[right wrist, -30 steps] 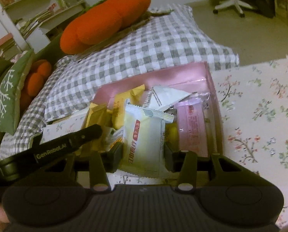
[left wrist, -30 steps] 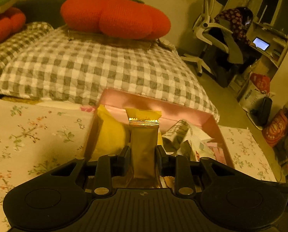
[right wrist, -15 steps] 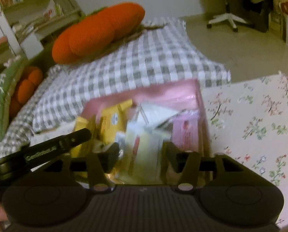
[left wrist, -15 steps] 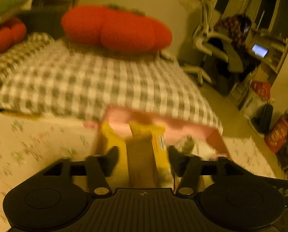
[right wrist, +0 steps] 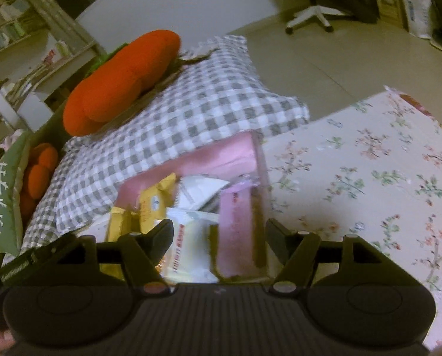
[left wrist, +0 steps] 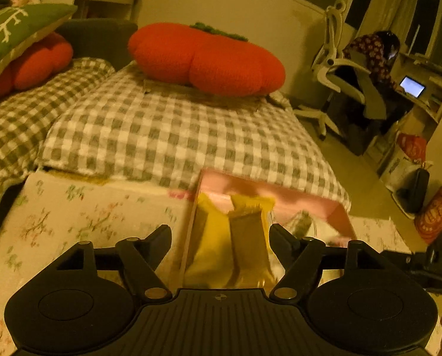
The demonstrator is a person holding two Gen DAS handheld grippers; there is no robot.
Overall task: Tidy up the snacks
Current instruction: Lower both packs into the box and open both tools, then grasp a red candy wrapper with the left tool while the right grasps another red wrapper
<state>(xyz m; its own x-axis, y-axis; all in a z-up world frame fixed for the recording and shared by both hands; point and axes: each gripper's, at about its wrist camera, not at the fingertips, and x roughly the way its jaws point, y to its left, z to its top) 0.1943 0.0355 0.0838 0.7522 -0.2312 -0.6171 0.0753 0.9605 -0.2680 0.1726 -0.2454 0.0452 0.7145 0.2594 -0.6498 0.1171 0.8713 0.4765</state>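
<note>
A pink box point(left wrist: 283, 191) stands on the flowered cloth and holds several snack packets. In the left wrist view a tan gold-topped packet point(left wrist: 249, 237) and a yellow packet point(left wrist: 212, 237) stand in its left part. My left gripper point(left wrist: 221, 237) is open above them, touching neither. In the right wrist view the pink box point(right wrist: 221, 160) holds a white packet with red print point(right wrist: 188, 249), a pink packet point(right wrist: 238, 231) and yellow packets point(right wrist: 154, 201). My right gripper point(right wrist: 219, 234) is open and empty over the box's near end.
The flowered cloth point(right wrist: 369, 184) covers the table to the right of the box and to its left point(left wrist: 72, 216). A grey checked bed point(left wrist: 167, 136) with an orange pumpkin cushion point(left wrist: 206, 59) lies behind. An office chair point(left wrist: 336, 68) and bags stand at the far right.
Both grippers have opened and let go: the left released the tan packet, the right the white packet, both now in the box. Both grippers have pulled back and up.
</note>
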